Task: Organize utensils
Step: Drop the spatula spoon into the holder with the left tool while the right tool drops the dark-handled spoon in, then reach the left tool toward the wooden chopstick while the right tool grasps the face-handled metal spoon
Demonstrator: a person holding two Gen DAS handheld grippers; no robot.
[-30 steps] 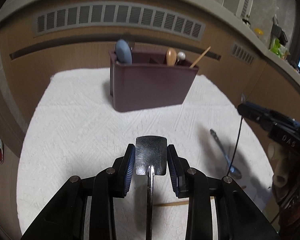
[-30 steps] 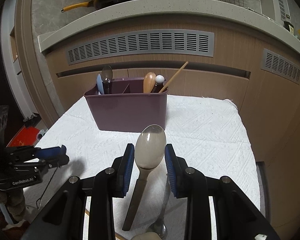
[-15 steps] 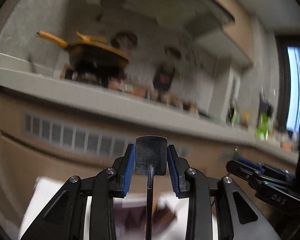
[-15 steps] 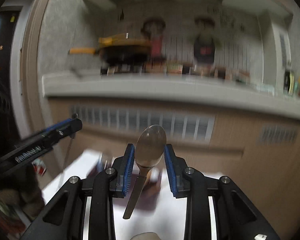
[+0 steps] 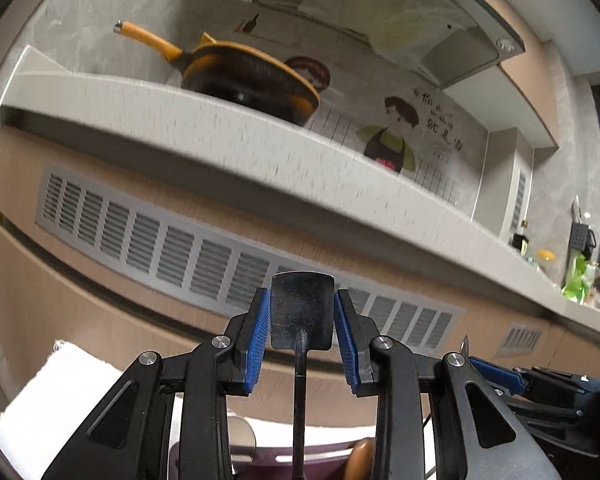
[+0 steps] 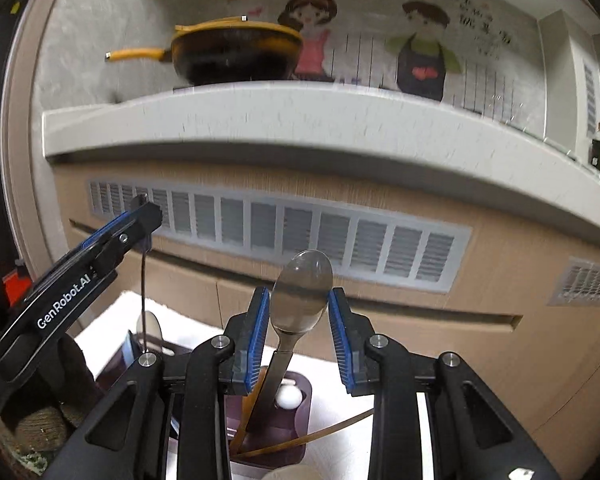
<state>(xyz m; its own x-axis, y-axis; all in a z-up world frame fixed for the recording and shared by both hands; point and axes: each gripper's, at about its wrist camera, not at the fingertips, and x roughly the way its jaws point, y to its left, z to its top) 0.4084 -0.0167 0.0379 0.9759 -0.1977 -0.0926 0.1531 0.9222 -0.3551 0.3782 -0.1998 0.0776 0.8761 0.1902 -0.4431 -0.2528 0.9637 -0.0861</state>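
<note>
Left gripper (image 5: 302, 322) clamped on flat-headed metal utensil (image 5: 302, 308); right gripper (image 6: 298, 310) clamped on metal spoon (image 6: 302, 292). Both poised above purple caddy (image 6: 296, 396), handles hanging down. Step: carrying to drop-off. Next: lowering handles into free compartments, clear of wooden utensils, then letting go.
</note>
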